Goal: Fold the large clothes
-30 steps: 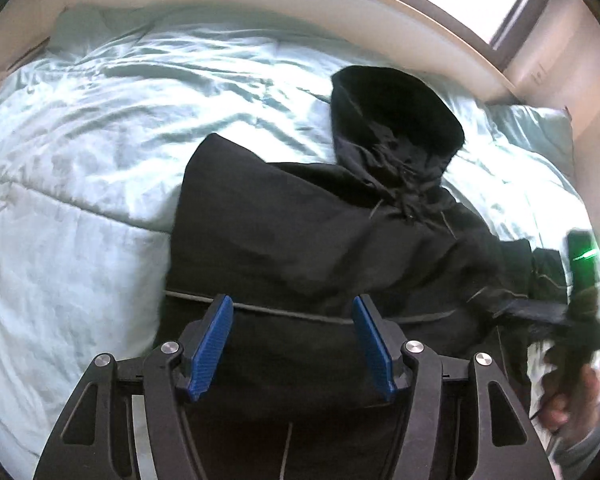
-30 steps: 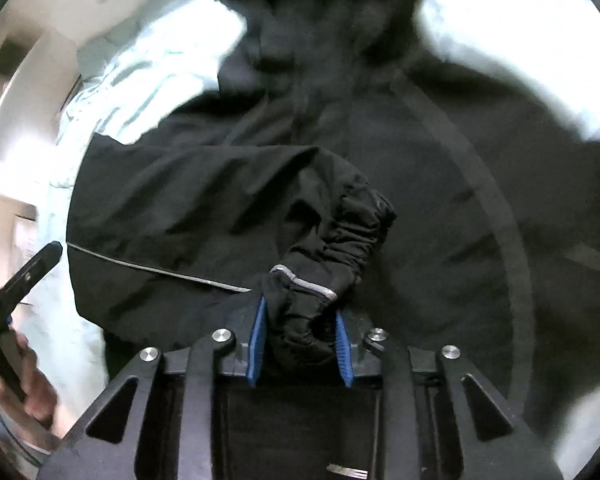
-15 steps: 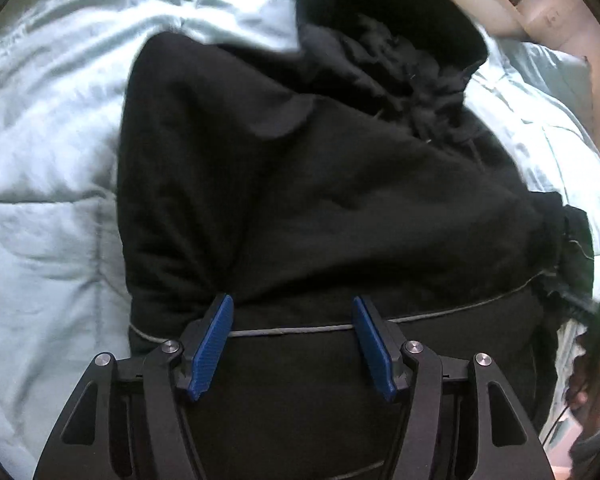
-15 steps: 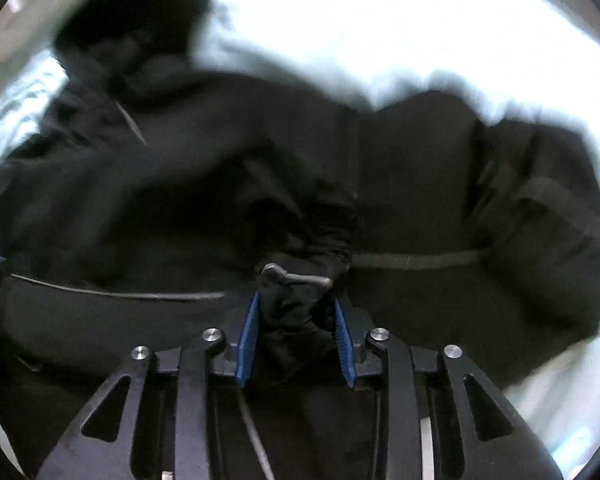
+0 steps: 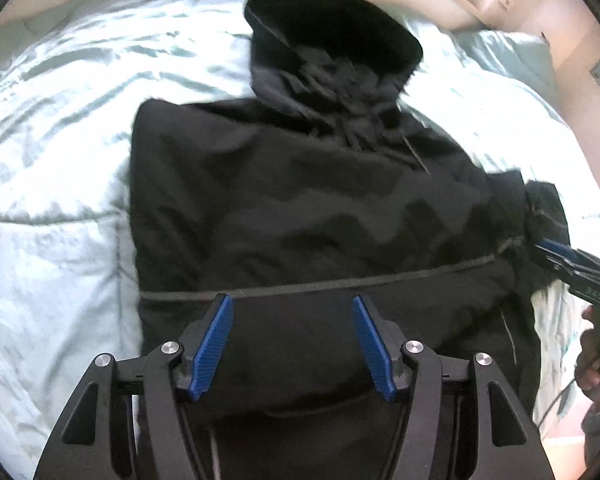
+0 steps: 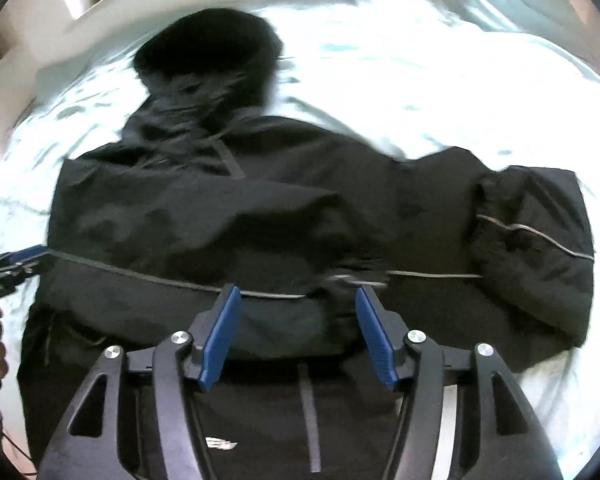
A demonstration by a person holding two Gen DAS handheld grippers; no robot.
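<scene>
left wrist view: one black hooded jacket (image 5: 300, 208) lies flat across the middle of a bed (image 5: 52, 240) with pale blue bedding, its hood toward the headboard edge. the left tool (image 5: 292, 336) hovers over the jacket's lower half, blue pads apart, nothing between them. the left side looks folded in.

right wrist view: the right tool (image 6: 298, 332) has just been opening; its pads stand apart with a sleeve cuff (image 6: 348, 280) lying free just ahead. one sleeve is laid across the body; the other sleeve (image 6: 536, 248) spreads toward the bed's right edge, unfolded. folding seems roughly halfway.

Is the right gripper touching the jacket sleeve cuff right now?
Apart: the right wrist view shows the right gripper open, cuff dropped on the jacket.
</scene>
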